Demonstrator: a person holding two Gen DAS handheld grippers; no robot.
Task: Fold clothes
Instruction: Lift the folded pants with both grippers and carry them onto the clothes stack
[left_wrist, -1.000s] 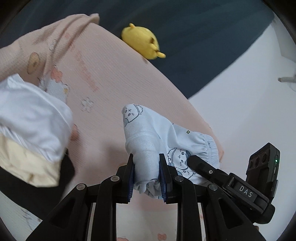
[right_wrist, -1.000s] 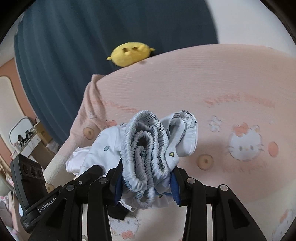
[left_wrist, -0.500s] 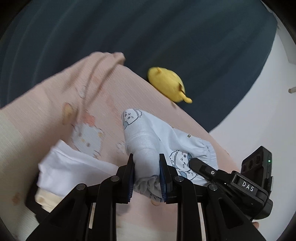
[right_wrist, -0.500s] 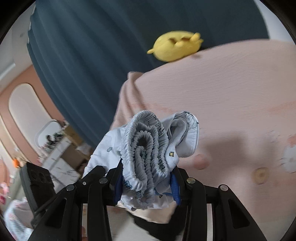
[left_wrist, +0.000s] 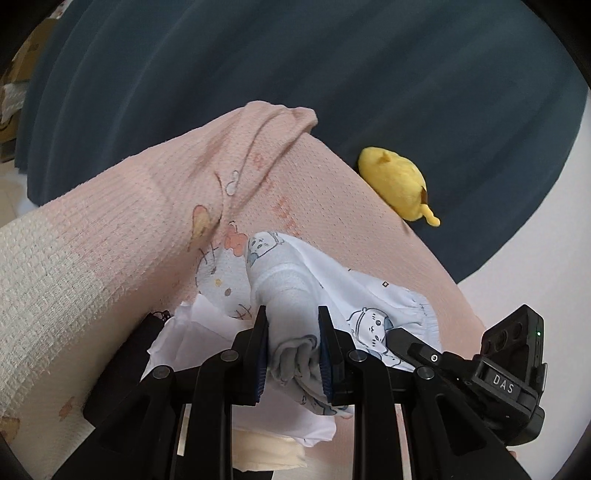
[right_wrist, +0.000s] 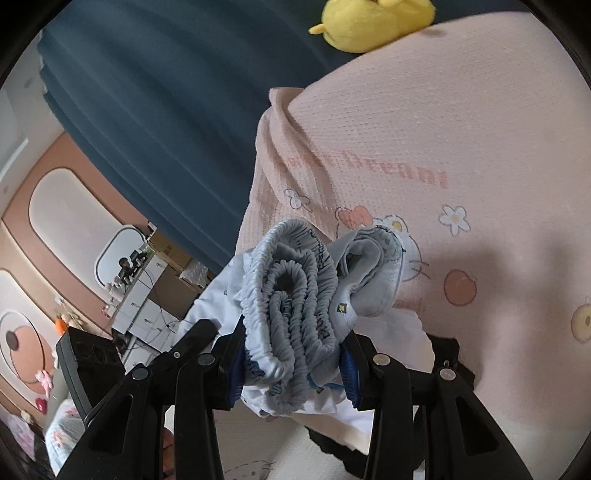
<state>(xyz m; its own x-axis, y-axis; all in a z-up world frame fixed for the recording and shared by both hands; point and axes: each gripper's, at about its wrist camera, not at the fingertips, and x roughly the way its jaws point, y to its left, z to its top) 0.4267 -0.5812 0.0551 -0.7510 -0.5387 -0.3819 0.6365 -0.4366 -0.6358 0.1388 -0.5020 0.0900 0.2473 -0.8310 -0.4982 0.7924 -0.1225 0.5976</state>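
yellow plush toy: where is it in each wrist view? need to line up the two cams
Left wrist: the yellow plush toy sits right of centre in the upper half, at the far edge of the pink blanket, against the dark blue curtain.
Right wrist: the toy is at the top edge, partly cut off, at the blanket's far edge.
Shared landmark: the blanket's bunched corner.

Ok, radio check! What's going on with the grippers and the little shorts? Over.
Left gripper shut on light-blue printed shorts. Right gripper shut on their bunched elastic waistband. Shorts above folded white garment on pink blanket. Nothing blocking.
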